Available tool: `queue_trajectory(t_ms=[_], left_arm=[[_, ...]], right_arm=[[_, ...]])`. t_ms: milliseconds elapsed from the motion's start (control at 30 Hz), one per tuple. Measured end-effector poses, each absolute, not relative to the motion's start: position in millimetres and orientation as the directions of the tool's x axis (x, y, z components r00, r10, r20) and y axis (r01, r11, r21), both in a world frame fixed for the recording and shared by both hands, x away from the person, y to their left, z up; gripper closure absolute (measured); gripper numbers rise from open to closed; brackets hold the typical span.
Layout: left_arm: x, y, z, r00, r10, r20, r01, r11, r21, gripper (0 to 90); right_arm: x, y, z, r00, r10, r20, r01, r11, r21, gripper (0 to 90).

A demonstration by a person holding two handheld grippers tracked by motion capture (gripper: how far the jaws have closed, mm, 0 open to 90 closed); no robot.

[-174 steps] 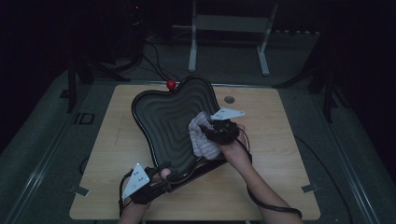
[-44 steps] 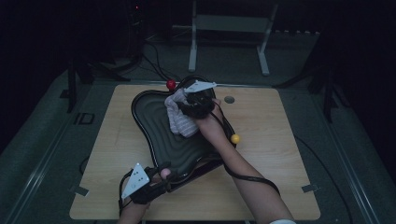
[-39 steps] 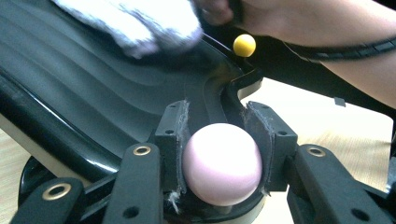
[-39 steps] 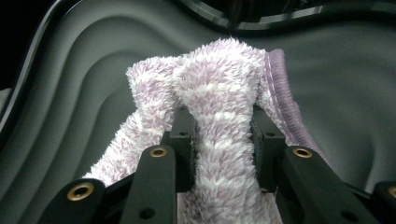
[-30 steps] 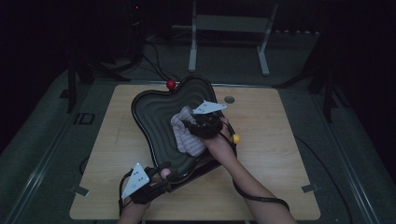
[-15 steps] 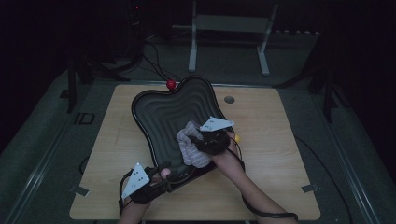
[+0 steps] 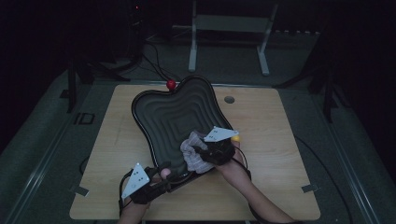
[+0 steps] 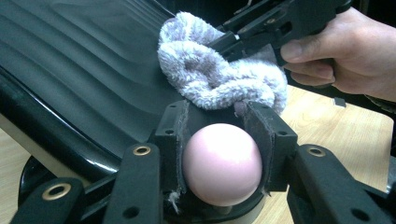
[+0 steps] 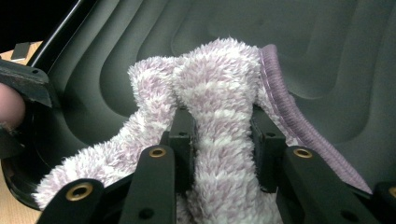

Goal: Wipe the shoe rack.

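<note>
Tray wiped with a fluffy cloth, now at its near corner.

On the desk the black ridged tray lies tilted, its near rim raised. The cloth has travelled from the far end by the red ball down to the near right part. The right gripper has its fingers closed tight on the cloth. The left gripper has not moved; its fingers, partly closed, grip a pink ball at the tray's near edge.

Pink ball clamped between jaws, fluffy cloth behind, black tray
</note>
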State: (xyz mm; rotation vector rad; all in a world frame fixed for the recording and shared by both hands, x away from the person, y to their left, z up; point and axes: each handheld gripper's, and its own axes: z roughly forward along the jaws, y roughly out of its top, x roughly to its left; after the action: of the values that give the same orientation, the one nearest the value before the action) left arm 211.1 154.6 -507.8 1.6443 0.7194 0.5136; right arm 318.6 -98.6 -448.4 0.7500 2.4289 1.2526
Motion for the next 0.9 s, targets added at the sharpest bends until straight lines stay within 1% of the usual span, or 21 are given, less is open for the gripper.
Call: queue_trajectory(t_ms=[100, 167, 300, 567, 700, 733, 767, 800, 900], left_arm=[[211, 154, -508, 0.71, 0.702, -0.055, 0.176, -0.101, 0.979, 59.9], [211, 155, -508, 0.711, 0.702, -0.055, 0.174, -0.1, 0.98, 59.9], [211, 155, -508, 0.711, 0.701, -0.055, 0.174, -0.099, 0.98, 59.9], [211, 155, -508, 0.712, 0.7, -0.055, 0.171, -0.097, 0.981, 59.9], [211, 155, -508, 0.711, 0.7, -0.056, 0.172, -0.096, 0.981, 59.9], [211, 155, -508, 0.711, 0.7, -0.056, 0.172, -0.096, 0.981, 59.9], [211, 155, -508, 0.711, 0.7, -0.058, 0.172, -0.094, 0.981, 59.9], [211, 155, -508, 0.711, 0.701, -0.056, 0.171, -0.096, 0.981, 59.9], [212, 155, -508, 0.706, 0.706, -0.055, 0.172, -0.095, 0.981, 59.9]], right_arm=[[322, -98, -445, -0.818, 0.574, -0.016, 0.322, 0.481, 0.815, 67.2], [322, -96, -439, -0.816, 0.577, -0.031, 0.307, 0.479, 0.822, 67.3], [331, -90, -422, -0.815, 0.579, -0.02, 0.291, 0.44, 0.849, 67.3], [376, -59, -377, -0.804, 0.594, -0.036, 0.247, 0.387, 0.888, 67.3], [404, -36, -361, -0.792, 0.608, -0.051, 0.248, 0.396, 0.884, 66.5], [404, -36, -361, -0.792, 0.608, -0.051, 0.248, 0.396, 0.884, 66.5], [409, -33, -359, -0.785, 0.617, -0.059, 0.248, 0.4, 0.882, 66.5], [421, -25, -359, -0.776, 0.627, -0.066, 0.261, 0.414, 0.872, 66.5], [432, -16, -364, -0.767, 0.637, -0.084, 0.27, 0.438, 0.857, 65.3]])
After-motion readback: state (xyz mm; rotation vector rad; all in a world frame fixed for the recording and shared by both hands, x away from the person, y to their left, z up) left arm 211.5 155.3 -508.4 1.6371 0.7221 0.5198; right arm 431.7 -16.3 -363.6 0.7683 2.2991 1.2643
